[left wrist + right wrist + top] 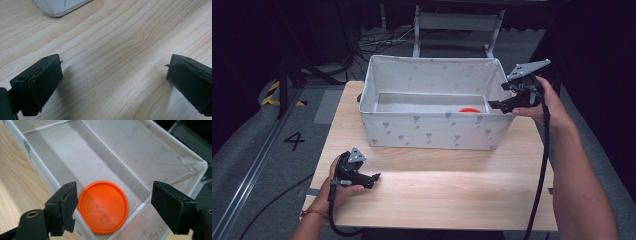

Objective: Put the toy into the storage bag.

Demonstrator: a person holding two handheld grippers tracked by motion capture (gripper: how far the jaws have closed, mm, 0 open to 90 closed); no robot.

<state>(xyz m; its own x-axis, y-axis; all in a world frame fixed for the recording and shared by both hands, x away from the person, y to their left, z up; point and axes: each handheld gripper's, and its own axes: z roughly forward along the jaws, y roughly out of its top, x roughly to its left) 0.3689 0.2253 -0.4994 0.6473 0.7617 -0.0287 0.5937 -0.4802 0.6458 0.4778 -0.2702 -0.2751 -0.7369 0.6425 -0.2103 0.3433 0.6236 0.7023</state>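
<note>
At the bin's (pixel 432 127) right end, the right tongs (pixel 113 202) hang wide open and empty above the orange disc (pixel 103 206), apparently dropped in for storage.

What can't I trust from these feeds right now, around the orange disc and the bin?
- High view: the orange disc is mostly hidden behind the bin front wall.
- Right gripper view: the right gripper blocks the disc's lower left edge.
- Left gripper view: only a cut-off bin corner above the open left gripper.
</note>
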